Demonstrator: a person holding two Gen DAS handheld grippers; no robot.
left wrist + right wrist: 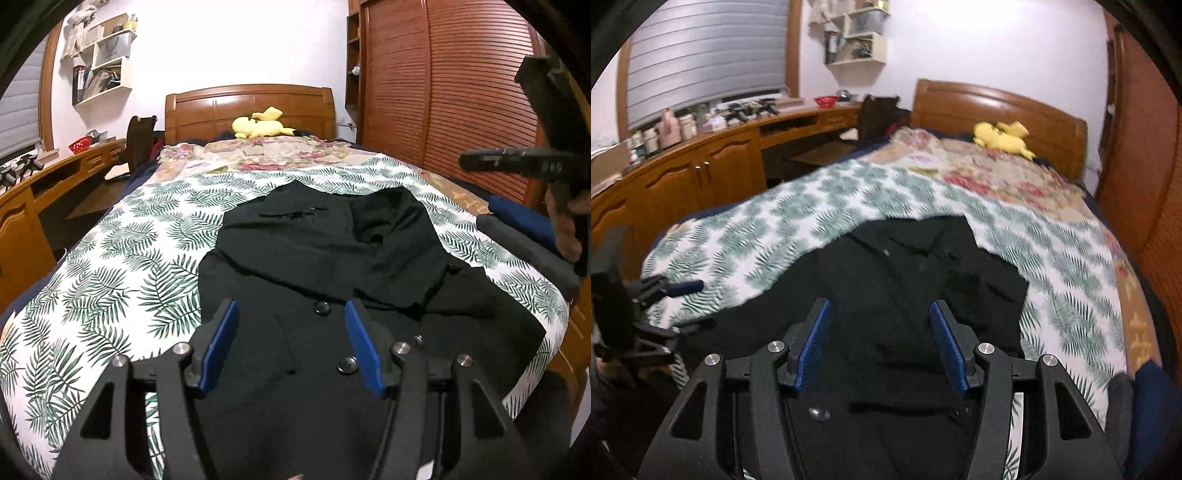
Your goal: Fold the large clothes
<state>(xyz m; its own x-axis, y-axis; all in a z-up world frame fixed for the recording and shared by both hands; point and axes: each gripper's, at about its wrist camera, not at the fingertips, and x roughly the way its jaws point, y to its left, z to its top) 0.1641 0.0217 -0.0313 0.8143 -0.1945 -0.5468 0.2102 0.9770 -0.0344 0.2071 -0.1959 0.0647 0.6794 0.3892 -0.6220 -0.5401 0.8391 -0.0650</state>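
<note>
Left gripper (291, 345): nearest in the left wrist view, hanging over the buttoned front of the coat with its blue fingers (218, 347) set well apart and nothing pinched between them; it looks poised above the cloth, not in it.
Right gripper (881, 345): likewise over dark fabric in its own view, fingers parted and empty. No earlier picture tells how it came to stand so. That view is smeared, so whether the tips brush the cloth I cannot tell.
Coat (332, 266): a large black garment lying face up on the bed, buttons (322, 308) showing near the left gripper, one side panel or sleeve already laid across the chest toward the right. It sits at the foot end, probably because that is where the person can reach both edges.
Stage, as I judge it: part folded; both tools free, likely choosing the next edge to take up.
Person's hand (570, 225): at the right rim of the left view, wrapped round the other tool's handle.
Leaf-print cover (122, 266): spread flat under the coat, giving a smooth folding surface.
Floral quilt (280, 155): pushed up toward the headboard, out of the way.
Yellow soft toy (260, 125): against the headboard, well apart from the work.
Desk (701, 162): along the window wall, cluttered, taking no part.
</note>
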